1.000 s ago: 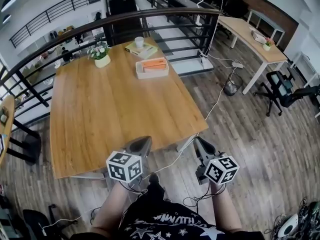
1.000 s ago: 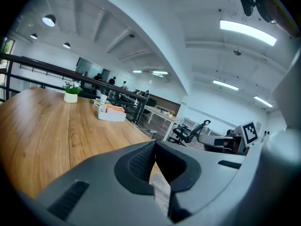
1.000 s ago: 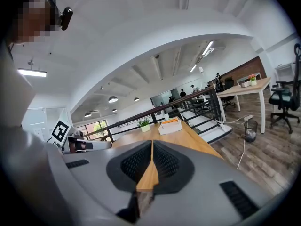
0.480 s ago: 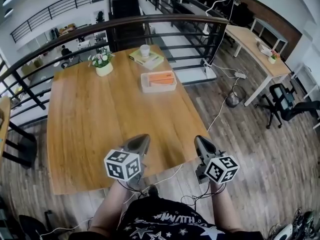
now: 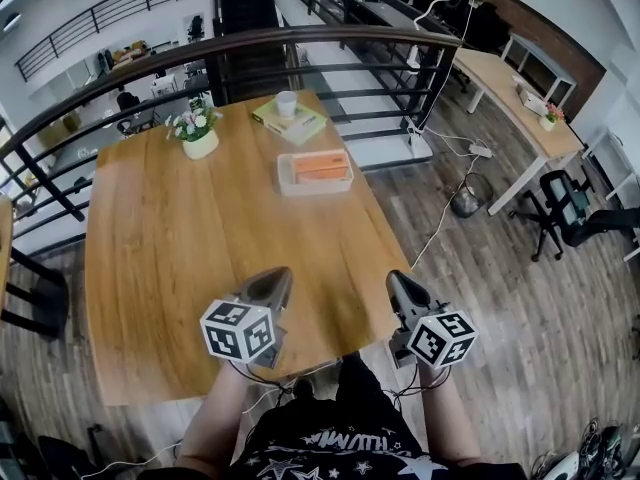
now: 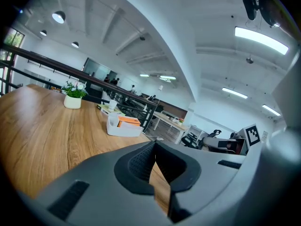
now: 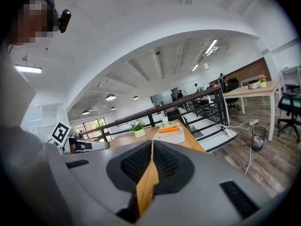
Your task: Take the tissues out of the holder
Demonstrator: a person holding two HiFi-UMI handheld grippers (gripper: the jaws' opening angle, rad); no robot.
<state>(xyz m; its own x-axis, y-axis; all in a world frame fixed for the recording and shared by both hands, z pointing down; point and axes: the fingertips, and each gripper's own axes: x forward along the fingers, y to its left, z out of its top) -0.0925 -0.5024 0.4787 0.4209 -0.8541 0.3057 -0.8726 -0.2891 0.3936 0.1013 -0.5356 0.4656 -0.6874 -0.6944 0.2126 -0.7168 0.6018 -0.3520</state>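
The white tissue holder (image 5: 314, 173) stands at the far right of the wooden table (image 5: 180, 238), with an orange pack of tissues in it. It is also visible in the left gripper view as the holder (image 6: 123, 125) and in the right gripper view as the holder (image 7: 170, 133). My left gripper (image 5: 271, 281) hovers over the table's near edge, jaws shut and empty. My right gripper (image 5: 399, 285) is level with it at the table's near right corner, also shut with nothing in it. Both point toward the holder, well short of it.
A potted plant (image 5: 198, 134) and a book with a cup (image 5: 288, 111) on it stand at the table's far edge. A dark railing (image 5: 300, 43) runs behind the table. To the right are another desk (image 5: 510, 88), an office chair (image 5: 570, 203) and cables on the floor.
Both grippers and the head camera have moved forward toward the table. The grippers went from in front of the near edge to over it. The jaws stayed shut.
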